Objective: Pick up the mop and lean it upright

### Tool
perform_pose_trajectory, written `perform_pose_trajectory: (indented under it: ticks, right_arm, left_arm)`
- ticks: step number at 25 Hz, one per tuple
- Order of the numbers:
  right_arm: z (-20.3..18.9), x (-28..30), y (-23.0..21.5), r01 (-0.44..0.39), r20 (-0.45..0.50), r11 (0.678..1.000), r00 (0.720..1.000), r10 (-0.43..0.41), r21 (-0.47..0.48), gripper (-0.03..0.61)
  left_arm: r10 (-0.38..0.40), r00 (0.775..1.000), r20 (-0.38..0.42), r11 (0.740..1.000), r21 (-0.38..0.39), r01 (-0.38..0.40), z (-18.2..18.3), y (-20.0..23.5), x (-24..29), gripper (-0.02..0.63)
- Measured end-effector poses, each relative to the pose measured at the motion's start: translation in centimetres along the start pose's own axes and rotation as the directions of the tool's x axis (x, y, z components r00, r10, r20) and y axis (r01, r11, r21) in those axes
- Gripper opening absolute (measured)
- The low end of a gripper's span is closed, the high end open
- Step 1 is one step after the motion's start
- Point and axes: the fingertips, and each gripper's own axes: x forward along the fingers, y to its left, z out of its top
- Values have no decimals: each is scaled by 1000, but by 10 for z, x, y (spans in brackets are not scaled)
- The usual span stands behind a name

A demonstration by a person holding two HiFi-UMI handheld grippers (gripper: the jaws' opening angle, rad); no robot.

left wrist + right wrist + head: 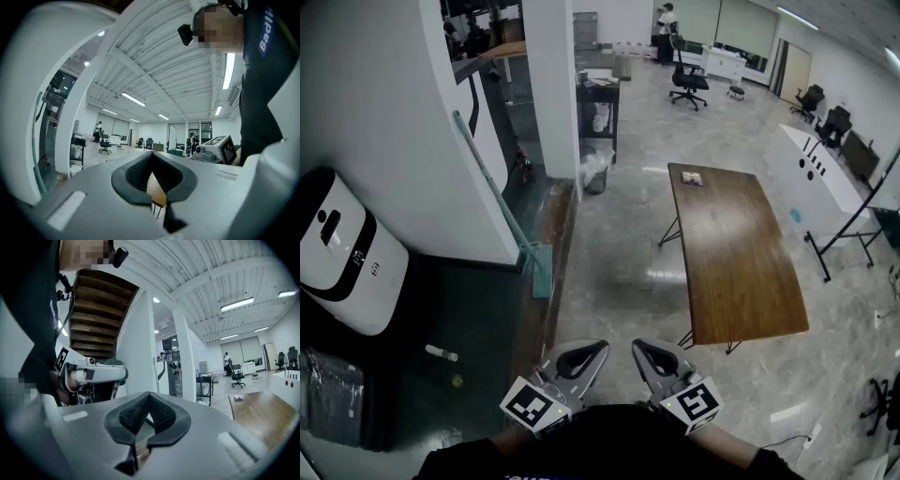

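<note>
Open office, grey polished floor (619,253) stretching ahead. Long teal-handled flat mop (496,190) leaning on white wall (384,112), ahead-left of tongs, handle slanting up-left. Left gripper (586,354) sitting nearer, right gripper (649,354) beside it. Both jaws pressing together, gripping nothing.

Left gripper (577,362): jaws closed tip to tip, nothing between them, held low and pointing forward | Right gripper (656,362): jaws likewise closed and empty, just beside the left, level with it, the two tips angled slightly toward each other
</note>
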Motion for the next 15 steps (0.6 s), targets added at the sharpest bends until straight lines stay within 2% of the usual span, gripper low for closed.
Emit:
perform_pose_trajectory:
  ticks: [9,15]
  right_arm:
    - [-1,-9,-1,-6,3,1000,1000,6,11,2]
    - [-4,-19,-13,3,30,997,1000,-5,75,5]
  left_arm:
    - [8,1000,-6,1000,0,-8,-3,-11,5,20]
    - [22,1000,-15,1000,-4,-22,-8,-17,11,20]
